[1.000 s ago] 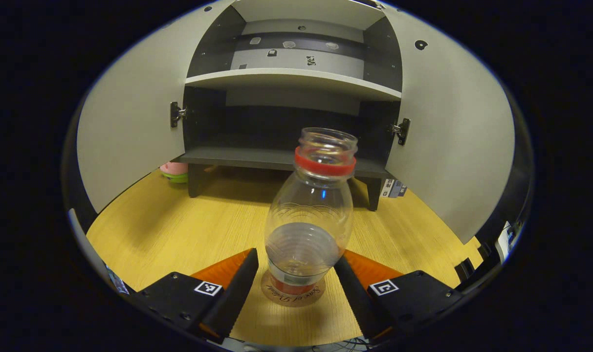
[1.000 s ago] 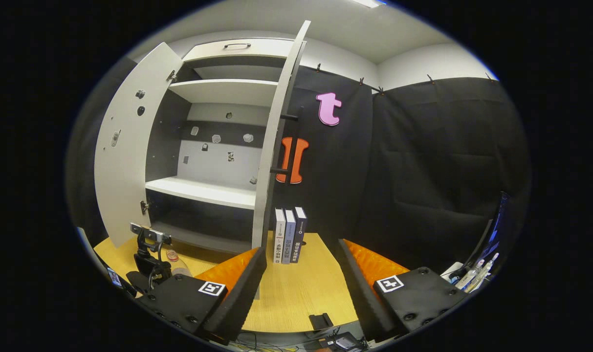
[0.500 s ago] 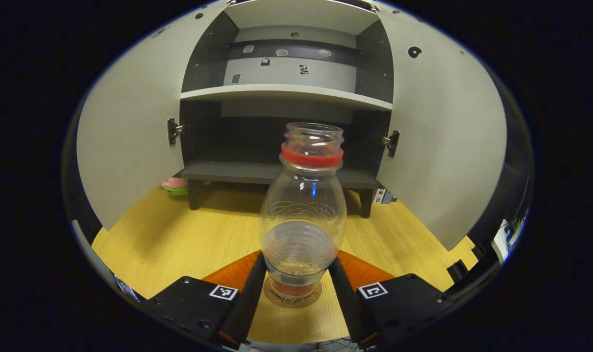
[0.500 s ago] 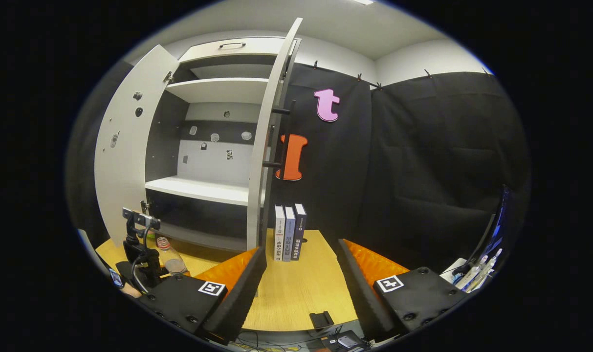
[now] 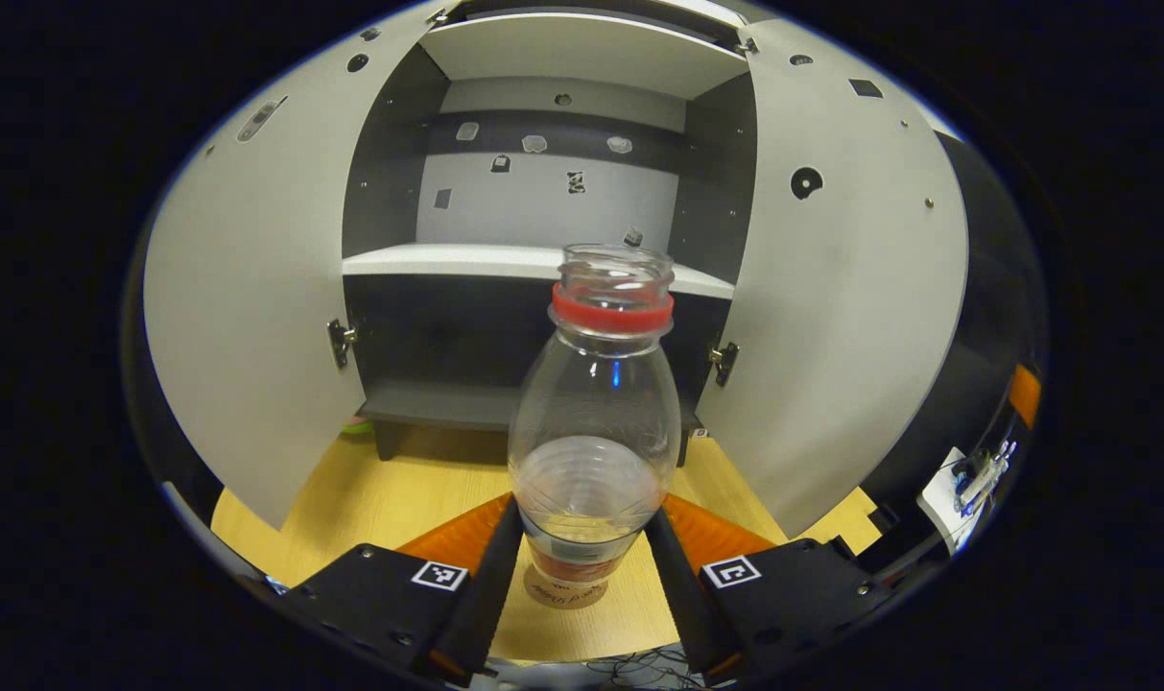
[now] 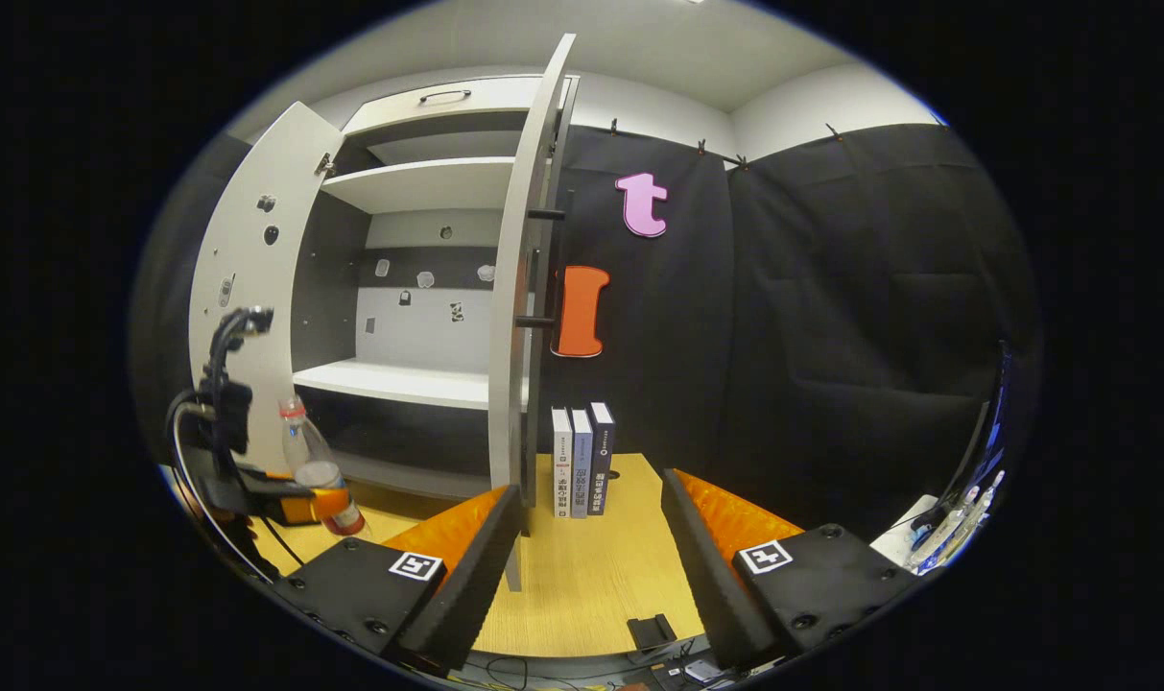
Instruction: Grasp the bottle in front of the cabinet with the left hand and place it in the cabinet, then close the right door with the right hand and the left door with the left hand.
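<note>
Left gripper (image 5: 582, 537) is clamped on the bottle (image 5: 593, 422), both fingers pressing its lower body near the label band. The bottle is clear, capless, with a red ring under the neck. In the right gripper view the bottle (image 6: 315, 467) hangs in the air, tilted, in the far-off left gripper (image 6: 289, 501), above the wooden table (image 6: 582, 585) and in front of the cabinet (image 6: 418, 288). So the grasp looks done and the lift is under way, as far as I can judge.

The bottle is not yet inside. It sits short of the opening, roughly level with the lower compartment (image 5: 447, 336), below the white shelf (image 5: 466, 259). A round mark on the table (image 5: 562, 593) shows under the bottle's base.

Both doors stand wide open: left door (image 5: 255, 288) and right door (image 5: 841, 288), hinges showing on each. In the right gripper view the right door (image 6: 524, 288) is edge-on, with its dark bar handle (image 6: 543, 269) facing the booth wall.

Right gripper (image 6: 586, 537) is idle, fingers spread apart and holding nothing, hovering over the table near a row of books (image 6: 582, 461).

Left to do, by my reading: carry the bottle in, set it down, release, then shut the right door with the right hand and the left door with the left. Roughly a third through.
</note>
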Tool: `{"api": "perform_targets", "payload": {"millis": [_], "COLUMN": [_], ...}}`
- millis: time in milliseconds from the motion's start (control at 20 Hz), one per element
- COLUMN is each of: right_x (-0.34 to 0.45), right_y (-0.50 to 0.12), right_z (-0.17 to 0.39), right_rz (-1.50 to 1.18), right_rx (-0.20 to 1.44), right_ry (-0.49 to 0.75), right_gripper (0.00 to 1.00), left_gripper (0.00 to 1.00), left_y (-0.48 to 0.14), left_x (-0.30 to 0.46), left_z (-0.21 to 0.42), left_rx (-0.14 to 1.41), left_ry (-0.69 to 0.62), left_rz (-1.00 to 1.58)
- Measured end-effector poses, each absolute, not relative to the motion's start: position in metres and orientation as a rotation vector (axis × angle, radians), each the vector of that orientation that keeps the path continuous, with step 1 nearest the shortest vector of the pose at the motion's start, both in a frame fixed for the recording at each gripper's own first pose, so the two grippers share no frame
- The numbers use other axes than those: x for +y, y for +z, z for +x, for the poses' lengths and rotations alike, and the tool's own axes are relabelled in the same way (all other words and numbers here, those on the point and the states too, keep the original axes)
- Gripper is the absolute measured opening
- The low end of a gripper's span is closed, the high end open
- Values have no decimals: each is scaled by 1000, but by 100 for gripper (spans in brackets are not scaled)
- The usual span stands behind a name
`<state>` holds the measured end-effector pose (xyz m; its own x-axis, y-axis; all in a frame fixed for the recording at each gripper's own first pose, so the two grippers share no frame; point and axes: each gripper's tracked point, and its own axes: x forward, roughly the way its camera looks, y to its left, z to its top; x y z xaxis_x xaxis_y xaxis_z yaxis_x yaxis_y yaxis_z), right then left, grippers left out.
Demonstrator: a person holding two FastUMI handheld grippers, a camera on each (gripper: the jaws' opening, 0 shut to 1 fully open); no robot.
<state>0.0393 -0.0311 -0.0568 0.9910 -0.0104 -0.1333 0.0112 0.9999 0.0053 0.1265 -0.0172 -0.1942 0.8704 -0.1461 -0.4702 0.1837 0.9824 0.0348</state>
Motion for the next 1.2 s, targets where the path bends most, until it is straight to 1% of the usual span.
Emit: {"api": "perform_targets", "payload": {"millis": [300, 600, 900, 1200], "right_x": [-30, -41, -54, -70], "right_y": [-69, -72, -75, -82], "right_z": [51, 67, 78, 86], "right_rz": [32, 51, 66, 75], "right_rx": [157, 156, 158, 174], "right_ry": [-7, -43, -90, -145], "right_gripper": [96, 96, 96, 96], "left_gripper": [75, 75, 74, 74], "left_y": [-114, -66, -38, -35], "left_x": [-15, -23, -39, -54], "left_z": [169, 217, 275, 332], "left_rx": [411, 366, 339, 352], "left_ry": [-218, -252, -282, -293], "left_rz": [126, 129, 183, 156]}}
